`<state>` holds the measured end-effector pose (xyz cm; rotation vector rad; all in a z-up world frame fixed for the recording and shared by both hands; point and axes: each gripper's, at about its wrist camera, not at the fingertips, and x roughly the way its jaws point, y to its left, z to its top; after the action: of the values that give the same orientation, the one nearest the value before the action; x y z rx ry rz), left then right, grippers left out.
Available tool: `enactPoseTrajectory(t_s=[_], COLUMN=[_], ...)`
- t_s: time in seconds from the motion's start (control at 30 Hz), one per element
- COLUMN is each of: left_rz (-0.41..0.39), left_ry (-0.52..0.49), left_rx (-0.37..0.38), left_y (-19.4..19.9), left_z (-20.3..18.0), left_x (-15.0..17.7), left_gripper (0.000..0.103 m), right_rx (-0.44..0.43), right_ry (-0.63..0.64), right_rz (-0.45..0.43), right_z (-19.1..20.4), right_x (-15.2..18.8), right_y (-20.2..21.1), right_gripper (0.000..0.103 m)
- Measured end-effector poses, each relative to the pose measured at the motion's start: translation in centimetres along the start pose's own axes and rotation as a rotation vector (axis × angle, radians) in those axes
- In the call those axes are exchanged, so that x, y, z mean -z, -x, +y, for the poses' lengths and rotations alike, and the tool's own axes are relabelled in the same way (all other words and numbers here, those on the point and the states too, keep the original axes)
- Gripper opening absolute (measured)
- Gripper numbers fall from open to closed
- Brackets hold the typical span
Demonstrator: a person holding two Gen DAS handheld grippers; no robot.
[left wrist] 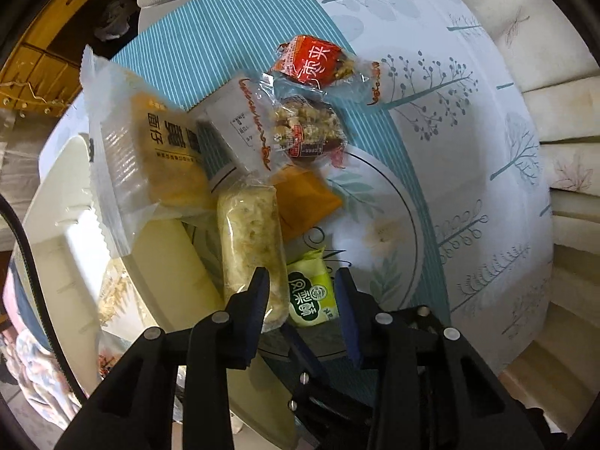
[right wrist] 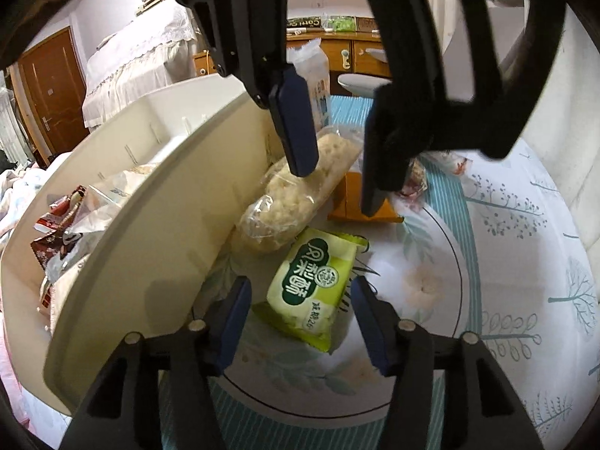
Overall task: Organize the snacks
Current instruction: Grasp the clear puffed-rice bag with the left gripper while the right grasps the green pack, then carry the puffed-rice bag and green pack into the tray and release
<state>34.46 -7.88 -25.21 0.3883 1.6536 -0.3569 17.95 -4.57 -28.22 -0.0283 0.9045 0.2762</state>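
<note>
Your right tongs (right wrist: 300, 315) stand open around the green packet (right wrist: 313, 288); your left tongs (right wrist: 333, 183) hang open above the rice bar (right wrist: 296, 202).

Green packet (right wrist: 313, 287): glossy plastic film — printed.
Rice-cake wrapper (left wrist: 250, 240): clear, shiny plastic.
Tablecloth (right wrist: 517, 262): smooth printed covering, slight sheen.
White bin (right wrist: 157, 202): smooth matt plastic.
Gripper pads (right wrist: 296, 127): matt blue — rubbery.
</note>
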Motion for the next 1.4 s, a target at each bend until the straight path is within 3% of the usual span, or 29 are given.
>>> enactPoseTrajectory(t_s=[0.17,0.33,0.63,0.87,0.97,1.2,1.4], left_rz=[0.011,0.02,0.033,0.048,0.057,0.052,0.034], left_ry=[0.028,0.044,0.099,0.089,0.081,0.123,0.15], left_rx=[0.025,-0.001,-0.003,-0.001,-0.036,-0.137,-0.102], left_y=[-0.1,0.5,0.5,-1.1,-2.0,-3.3,-2.8], left_z=[0.8,1.1,4.2,2.2,1.8,2.3,3.0], left_x=[-0.1,-0.1,-0.5,-1.2,-1.9,-3.0,-3.4], left_gripper=[0.036,0.06,0.06,0.06,0.06,0.042,0.032], right_rx=[-0.007,-0.031,-0.046,-0.054,-0.056,-0.057,-0.047], right_ry=[-0.026,-0.049,-0.078,-0.085,-0.088,-0.109,-0.18], right_rz=[0.001,0.012,0.029,0.044,0.048,0.064,0.076], right_z=[-0.5,-1.2,-2.6,-2.8,-2.6,-3.3,-4.7], right_x=[-0.1,-0.2,0.0,0.4,0.5,0.7,1.1], right_y=[0.0,0.1,0.5,0.7,0.7,1.2,1.8], right_gripper=[0.04,0.039,0.039,0.039,0.039,0.039,0.039])
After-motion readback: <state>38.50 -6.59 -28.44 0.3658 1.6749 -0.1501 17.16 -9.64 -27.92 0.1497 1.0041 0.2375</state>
